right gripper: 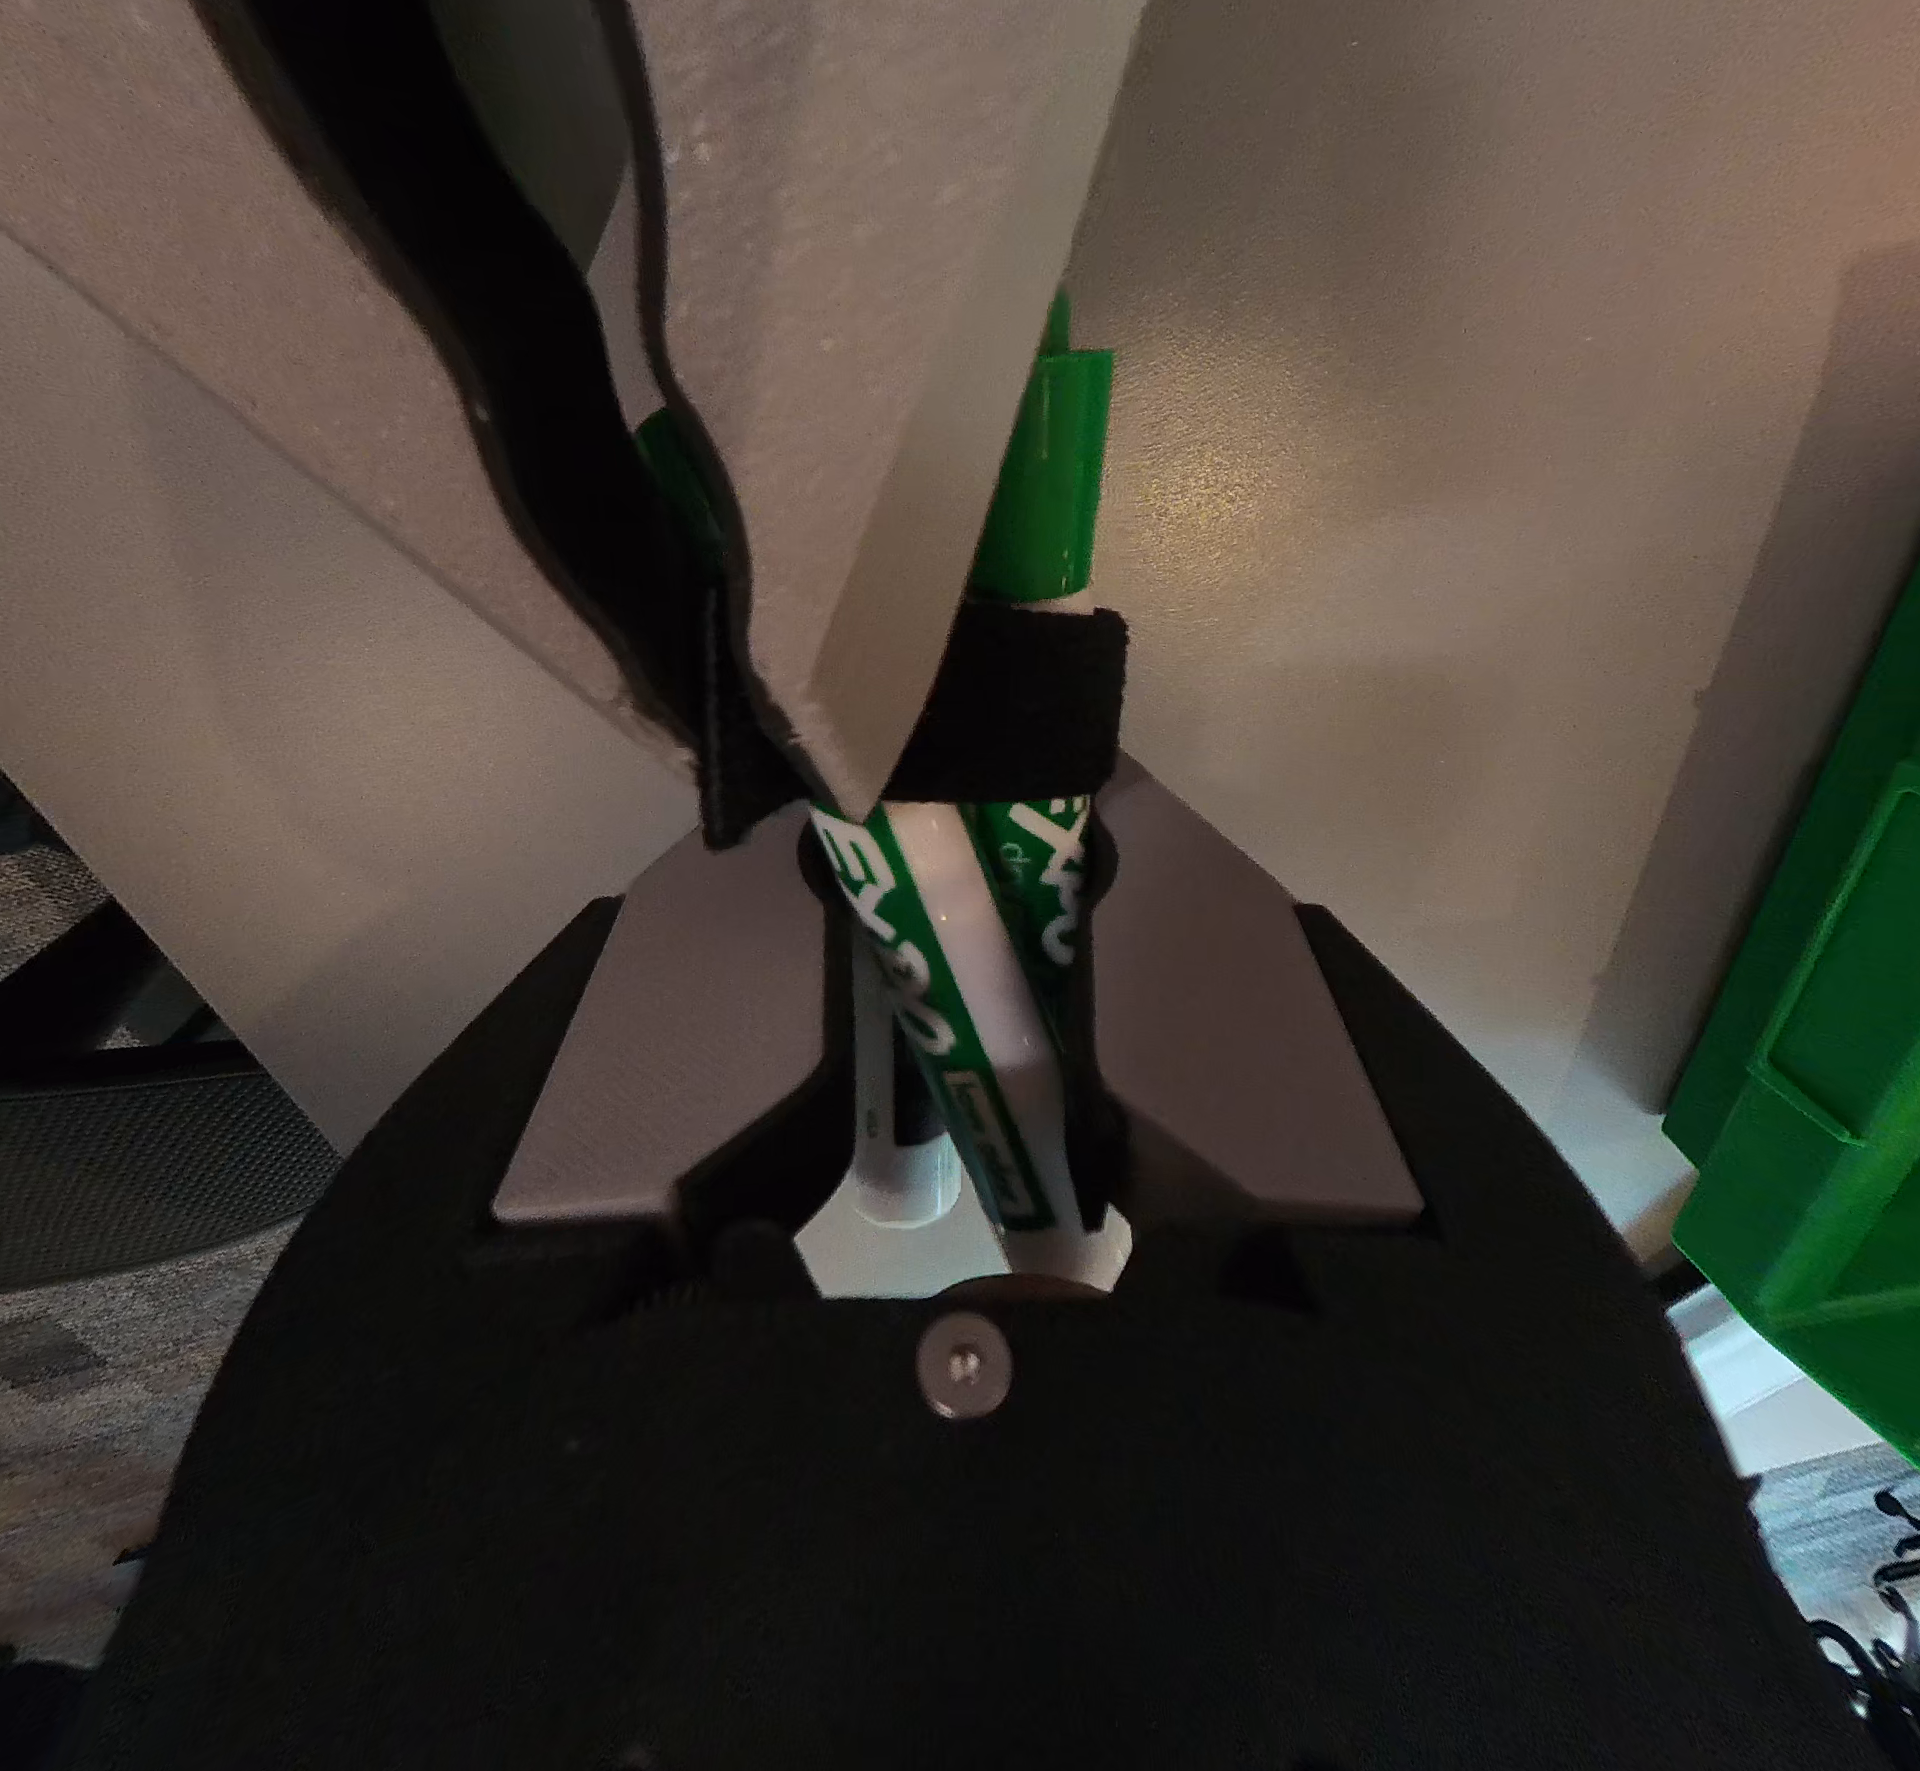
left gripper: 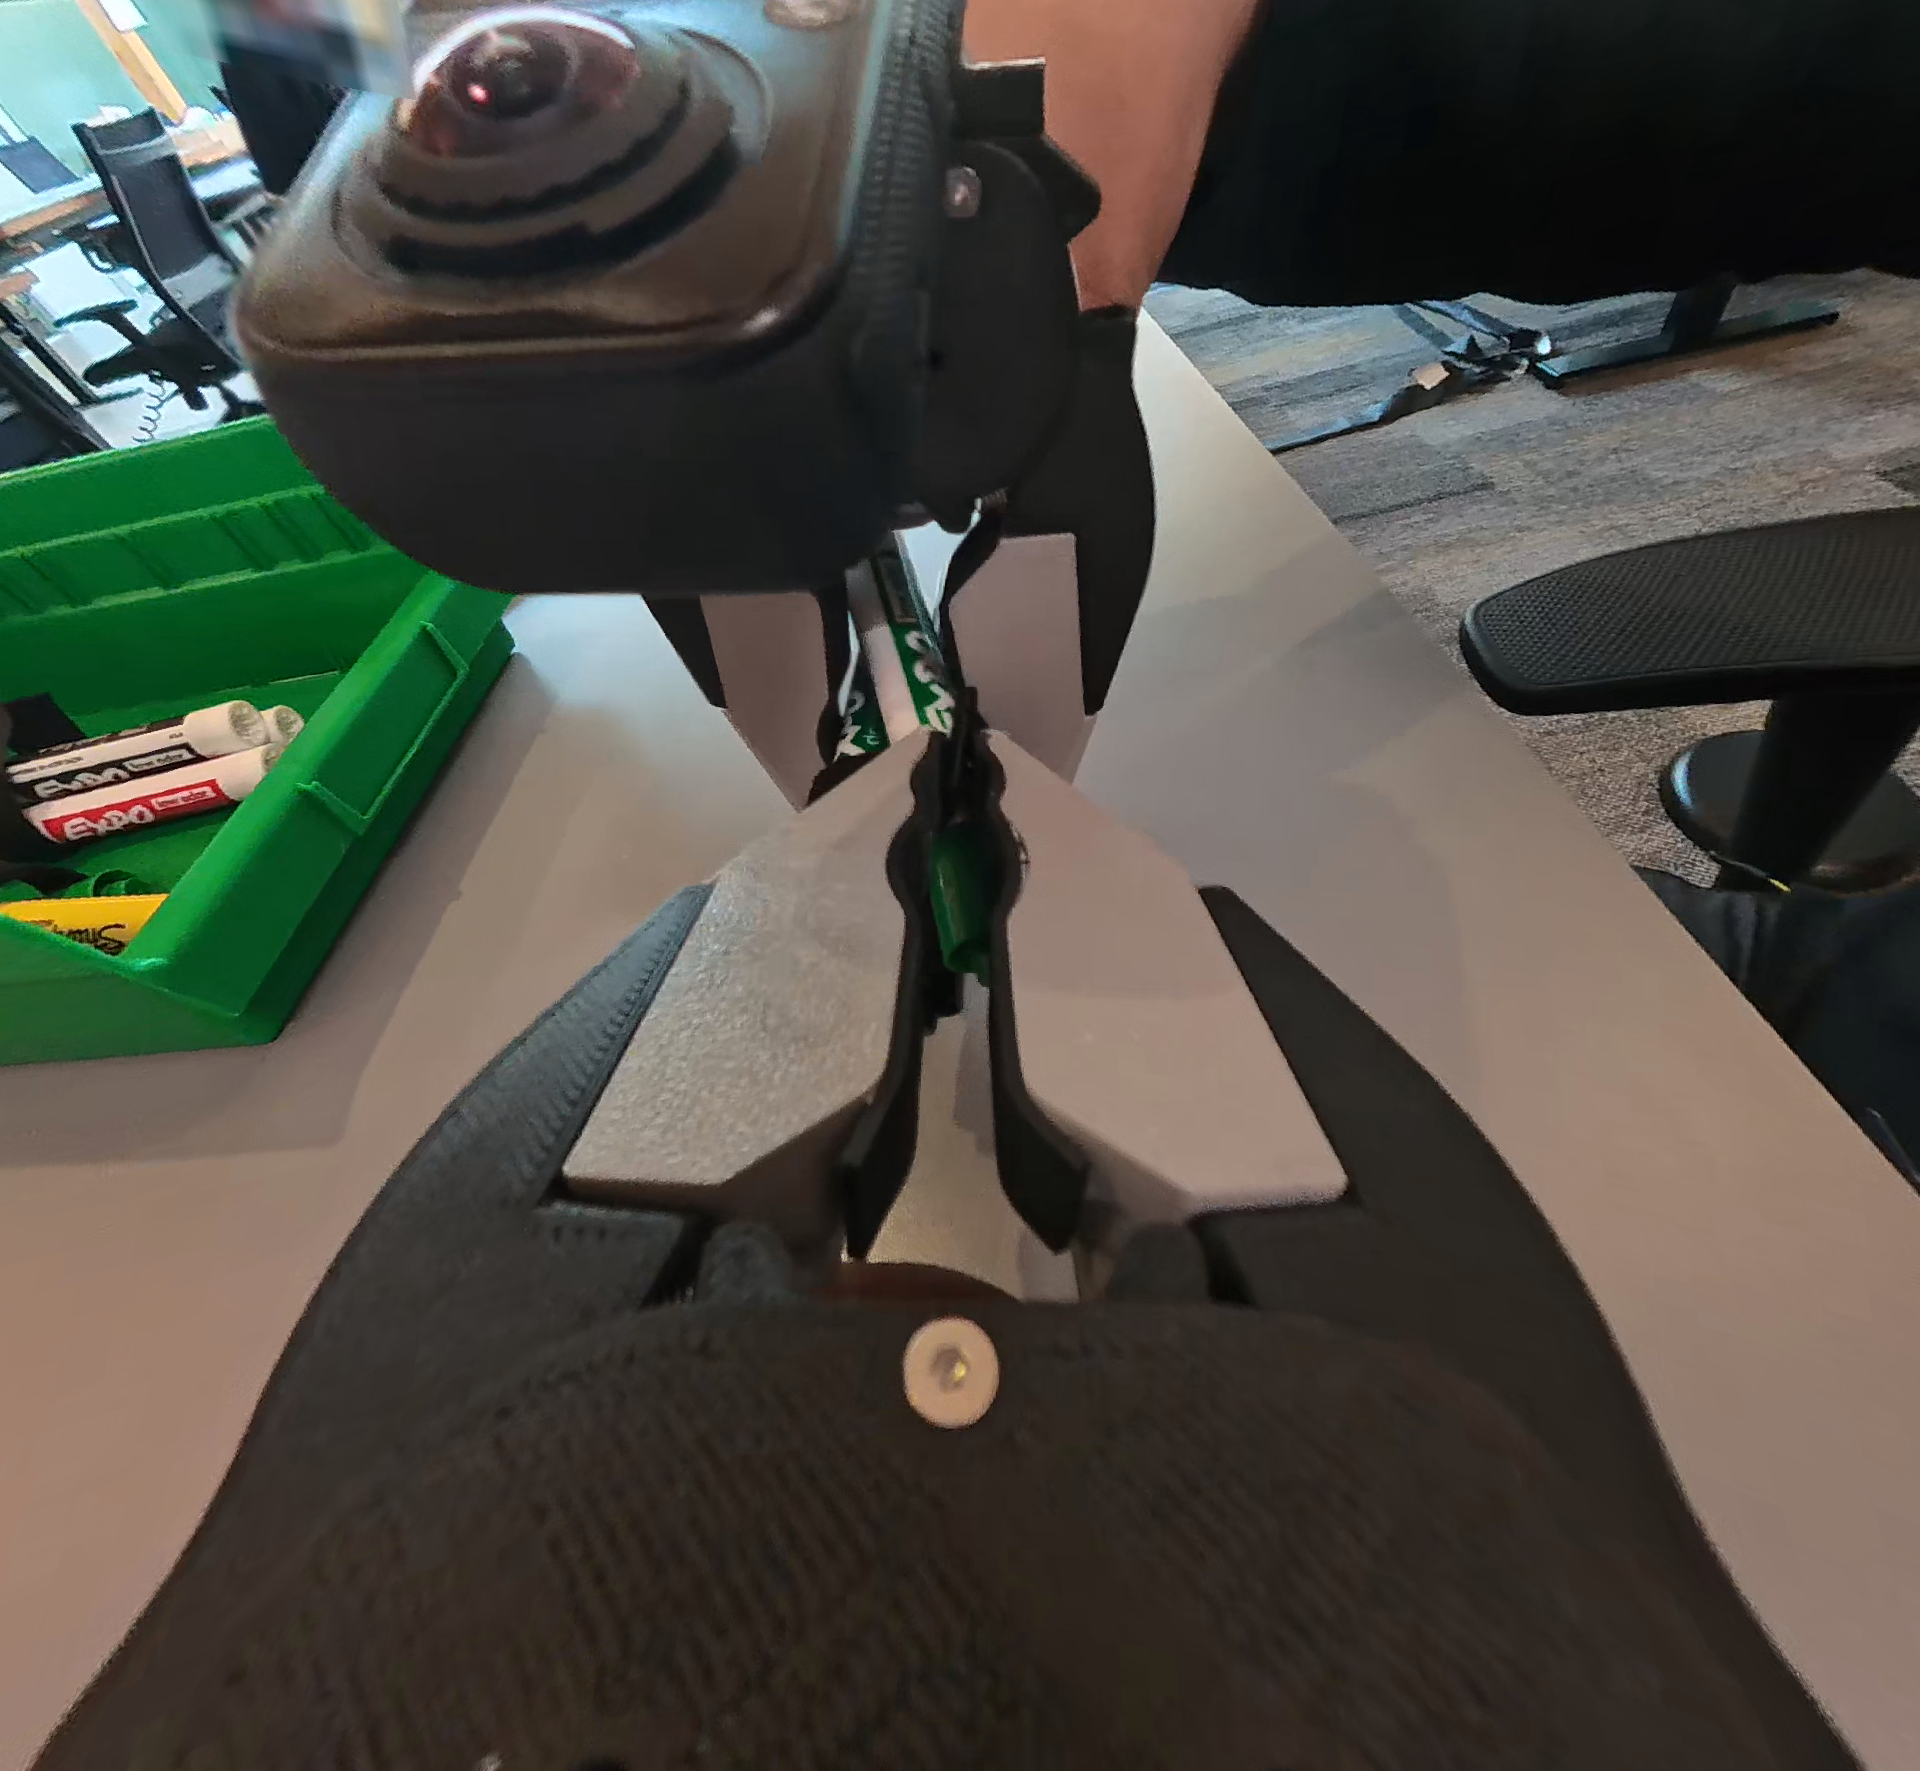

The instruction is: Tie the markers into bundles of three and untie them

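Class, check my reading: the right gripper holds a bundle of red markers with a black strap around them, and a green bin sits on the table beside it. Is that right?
One detail is wrong: the markers in the right gripper are green, not red, as the right wrist view shows. The black strap wraps around them, and the green bin sits beside on the table.

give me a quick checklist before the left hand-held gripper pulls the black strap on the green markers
1. Right hand-held gripper clamped on the green markers: ok.
2. Left hand-held gripper shut on the black strap tail: ok.
3. Strap band round the bundle: ok, still wrapped.
4. Three markers in the bundle: cannot tell, only two show clearly.
5. Green bin clear of the pull: ok, off to the side.
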Tool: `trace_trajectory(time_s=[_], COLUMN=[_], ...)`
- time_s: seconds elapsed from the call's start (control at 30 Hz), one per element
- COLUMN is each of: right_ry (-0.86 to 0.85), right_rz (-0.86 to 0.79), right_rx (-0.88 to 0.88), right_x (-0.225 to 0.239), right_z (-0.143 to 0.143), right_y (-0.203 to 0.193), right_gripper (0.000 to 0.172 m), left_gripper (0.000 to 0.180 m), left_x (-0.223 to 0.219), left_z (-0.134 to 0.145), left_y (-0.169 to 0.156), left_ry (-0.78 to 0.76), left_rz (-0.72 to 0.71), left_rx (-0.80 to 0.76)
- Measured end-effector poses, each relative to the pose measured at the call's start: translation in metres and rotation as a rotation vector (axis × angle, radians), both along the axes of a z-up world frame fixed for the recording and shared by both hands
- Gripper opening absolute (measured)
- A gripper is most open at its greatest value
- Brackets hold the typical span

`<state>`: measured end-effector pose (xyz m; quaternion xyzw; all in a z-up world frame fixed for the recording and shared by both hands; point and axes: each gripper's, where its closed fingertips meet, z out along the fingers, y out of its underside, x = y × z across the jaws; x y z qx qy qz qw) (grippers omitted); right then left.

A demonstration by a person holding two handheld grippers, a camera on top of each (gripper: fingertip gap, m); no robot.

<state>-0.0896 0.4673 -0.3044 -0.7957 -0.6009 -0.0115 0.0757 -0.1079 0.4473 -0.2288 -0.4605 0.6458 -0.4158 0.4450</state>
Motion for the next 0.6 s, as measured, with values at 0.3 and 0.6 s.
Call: trace_trajectory(time_s=[0.3,0.6], right_ry=[0.109,0.075], right_rz=[-0.020,-0.007], right_rx=[-0.062,-0.047], right_x=[-0.009,-0.009], right_z=[-0.002,-0.002], right_y=[-0.004,-0.004], right_gripper=[0.023,0.017], left_gripper=[0.005,0.007], left_x=[0.000,0.001], left_z=[-0.020,-0.019], left_y=[0.002,0.007], left_ry=[0.065,0.036], left_rz=[0.032,0.080], left_rx=[0.502,0.627])
